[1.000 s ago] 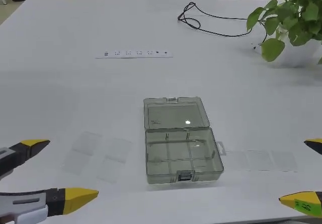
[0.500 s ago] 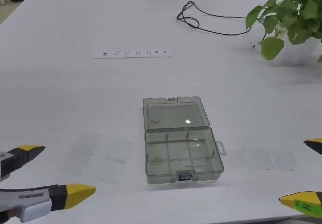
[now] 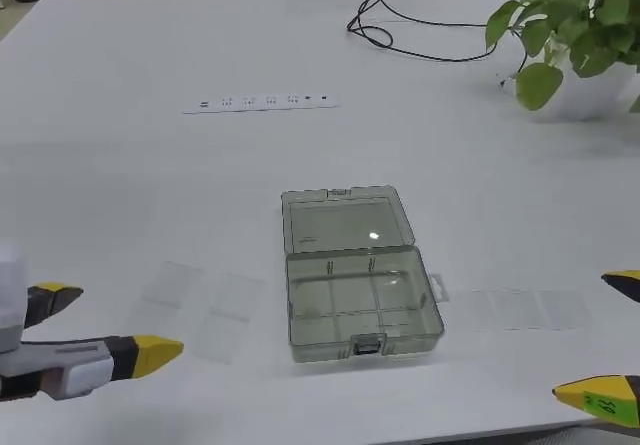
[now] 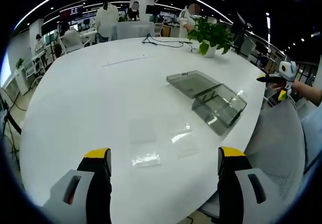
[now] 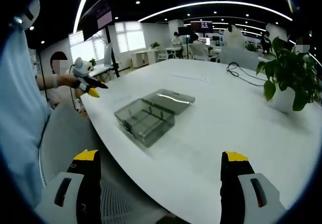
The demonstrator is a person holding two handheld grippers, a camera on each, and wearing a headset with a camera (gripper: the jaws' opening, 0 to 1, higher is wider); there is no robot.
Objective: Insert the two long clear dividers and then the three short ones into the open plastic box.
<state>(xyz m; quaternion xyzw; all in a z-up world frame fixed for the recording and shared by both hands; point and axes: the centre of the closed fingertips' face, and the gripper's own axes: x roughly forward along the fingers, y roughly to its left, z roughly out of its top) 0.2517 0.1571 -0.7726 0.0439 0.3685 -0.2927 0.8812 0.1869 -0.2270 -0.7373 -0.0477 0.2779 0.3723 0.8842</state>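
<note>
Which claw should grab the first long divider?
Left, probably. The left claw is open and near the larger clear sheets left of the box; its own view has them straight ahead. The right claw sits by the smaller pieces.

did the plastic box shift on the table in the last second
No. The plastic box keeps the same spot and angle against the power strip. Both slid together in the head view, so the camera moved.

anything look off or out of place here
Nothing stands out: the plastic box sits open and flat on the table, with clear dividers lying flat to its left and right.
</note>
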